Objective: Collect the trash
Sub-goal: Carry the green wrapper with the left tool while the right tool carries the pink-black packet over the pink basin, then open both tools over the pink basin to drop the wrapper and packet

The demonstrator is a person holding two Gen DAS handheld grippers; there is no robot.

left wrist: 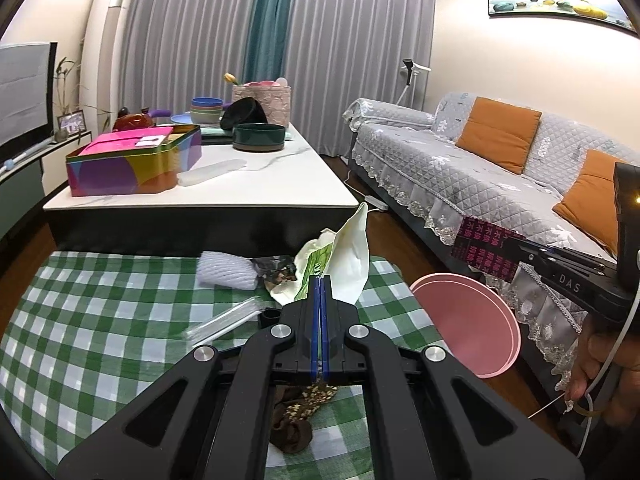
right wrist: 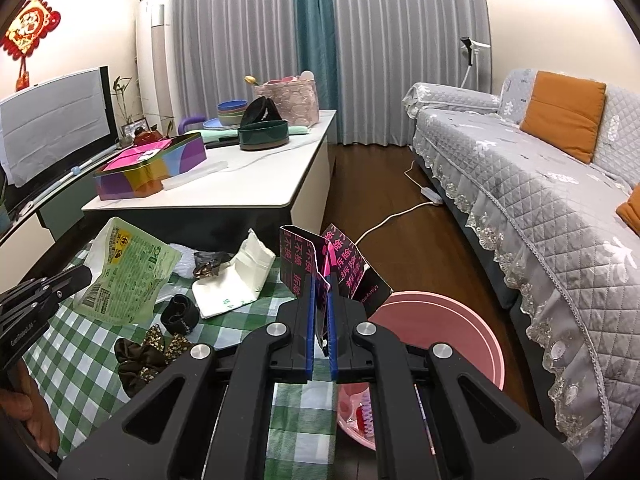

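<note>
My left gripper (left wrist: 320, 278) is shut on a green and white plastic pouch (left wrist: 348, 256), held above the green checked cloth (left wrist: 100, 320); it also shows in the right wrist view (right wrist: 128, 276). My right gripper (right wrist: 320, 278) is shut on a black wrapper with pink characters (right wrist: 340, 264), held above the edge of the pink bin (right wrist: 452, 332). In the left wrist view the wrapper (left wrist: 486, 248) hangs above the pink bin (left wrist: 468, 320). A white paper bag (right wrist: 236, 280), a white foam net (left wrist: 226, 270) and a clear plastic sleeve (left wrist: 224, 318) lie on the cloth.
A brown scrunchie (right wrist: 148, 352) and a black band (right wrist: 180, 314) lie on the cloth. Behind stands a white table (right wrist: 256, 184) with a colourful tin (right wrist: 152, 168) and bowls. A grey sofa (right wrist: 540, 184) runs along the right. A power strip (right wrist: 430, 194) lies on the wood floor.
</note>
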